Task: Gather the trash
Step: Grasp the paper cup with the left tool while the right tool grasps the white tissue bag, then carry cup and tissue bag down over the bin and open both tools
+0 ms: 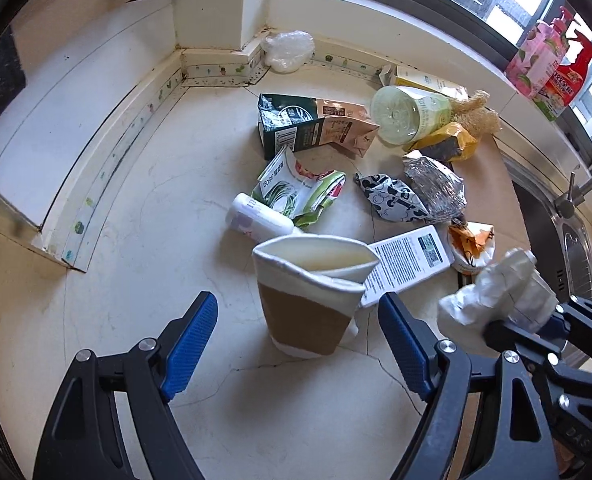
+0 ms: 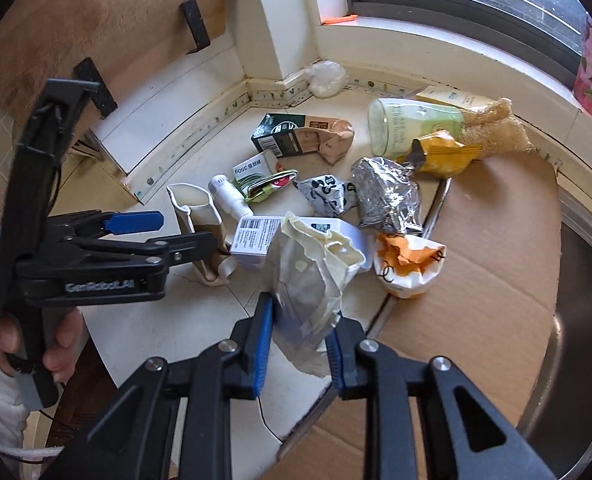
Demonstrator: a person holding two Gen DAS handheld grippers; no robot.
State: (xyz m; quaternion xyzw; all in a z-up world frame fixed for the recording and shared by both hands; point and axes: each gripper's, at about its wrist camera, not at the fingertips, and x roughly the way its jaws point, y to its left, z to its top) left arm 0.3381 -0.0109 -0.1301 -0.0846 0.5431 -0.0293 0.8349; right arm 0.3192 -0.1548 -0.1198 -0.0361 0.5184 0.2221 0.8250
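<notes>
A squashed paper cup (image 1: 308,300) with a brown sleeve stands on the pale counter (image 1: 144,240). My left gripper (image 1: 298,308) is open, one blue pad on each side of the cup, neither pressing it. The right wrist view shows the same cup (image 2: 194,208) with the left gripper (image 2: 188,228) at it. My right gripper (image 2: 304,312) is shut on a crumpled white wrapper (image 2: 316,276), held just above the counter. The wrapper (image 1: 496,292) and right gripper (image 1: 524,320) also show at the right edge of the left wrist view.
More trash lies behind: a white bottle (image 1: 256,216), bean packet (image 1: 296,188), green-brown carton (image 1: 312,128), glass jar (image 1: 408,114), foil bag (image 1: 436,184), white box (image 1: 408,260), orange-white wrapper (image 2: 408,264). Cardboard (image 2: 476,300) and a steel sink (image 2: 584,280) lie right.
</notes>
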